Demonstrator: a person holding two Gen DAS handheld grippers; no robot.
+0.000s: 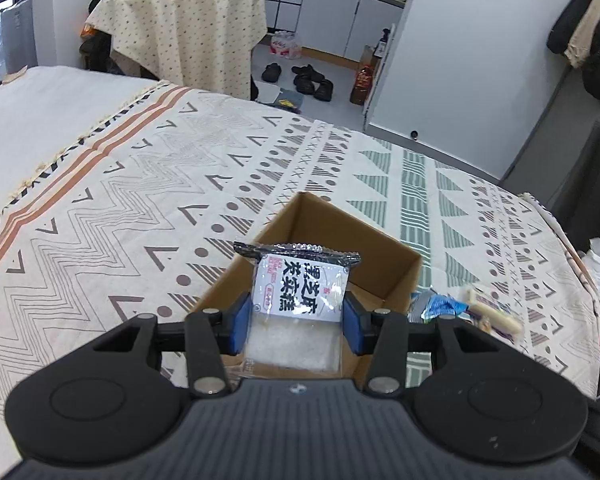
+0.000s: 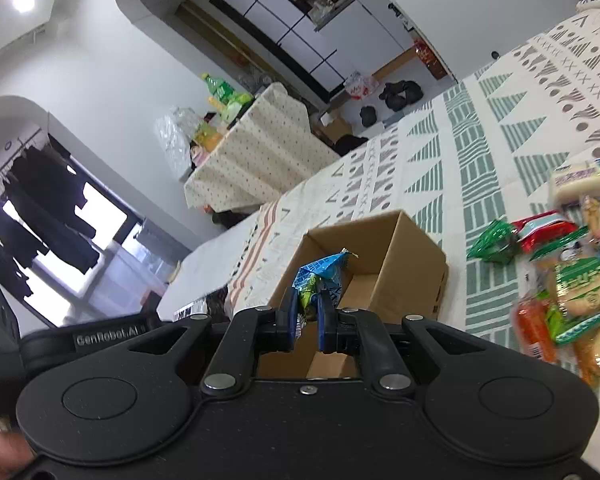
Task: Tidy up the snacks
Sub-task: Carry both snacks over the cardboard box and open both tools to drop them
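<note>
**Holding two snack packets over the open carton**

Gripping from both sides, the left gripper [image 1: 296, 316] has its blue pads closed against the edges of a flat sesame rice-cake packet [image 1: 300, 288], white-labelled with black characters and a crimped dark seal at the top. The packet stands upright between the pads, directly above the open cardboard box [image 1: 384, 268] that sits on the patterned bedspread [image 1: 100, 220]. Holding it by the sides probably keeps the flat face vertical, so it can slide down into the box on edge instead of lying across the opening.

The right gripper [image 2: 308, 316] is pinched narrow on a small blue-and-green wrapped snack [image 2: 320, 276], clamped near its lower end with the twisted top sticking up. It too hangs over the cardboard box, near the corner closest to that camera.

Most of the snacks remain outside the box: a loose pile of snack packets [image 2: 568, 284] lies on the bedspread just to the right of the box, including green, red and orange wrappers and a pale roll-shaped pack [image 2: 584, 180]. Judging by that pile, the sorting is at an early stage, and both packets look ready to be released into the box.
</note>
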